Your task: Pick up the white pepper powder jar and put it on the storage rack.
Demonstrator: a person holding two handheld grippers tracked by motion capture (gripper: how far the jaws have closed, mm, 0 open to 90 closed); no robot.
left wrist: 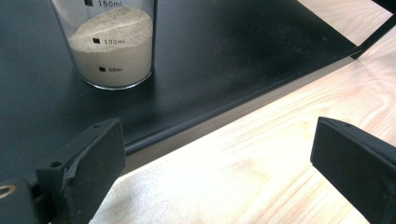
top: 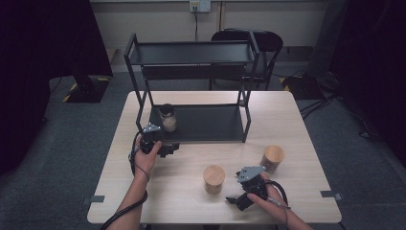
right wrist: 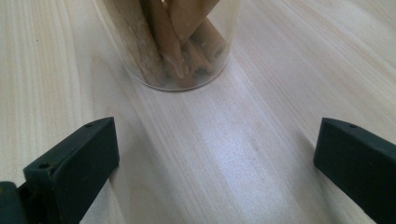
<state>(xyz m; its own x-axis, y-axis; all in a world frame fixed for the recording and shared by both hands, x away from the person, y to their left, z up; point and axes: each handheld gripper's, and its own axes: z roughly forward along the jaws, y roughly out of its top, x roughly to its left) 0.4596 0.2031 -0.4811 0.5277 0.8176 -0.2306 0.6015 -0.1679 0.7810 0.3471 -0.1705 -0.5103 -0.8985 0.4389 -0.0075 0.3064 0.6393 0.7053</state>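
my right gripper [top: 238, 197], jaws spread, sits just short of the wooden-lidded glass jar [top: 214, 178] on the pale table [top: 297, 143]. left gripper [left wrist: 212, 154]: released, powder jar [left wrist: 112, 44] shelved. right gripper view: centre the jar [right wrist: 175, 42], advance level, then close.

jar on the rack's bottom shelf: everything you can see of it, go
The jar is a clear, straight-walled container standing upright near the left end of the black rack's lower shelf. Its top looks dark in the high view. Printed marks on its wall read 50, 100 and 150 ml, and pale beige powder fills it to a little above the 100 mark, heaped unevenly. Nothing grips it; the left gripper sits open just in front.
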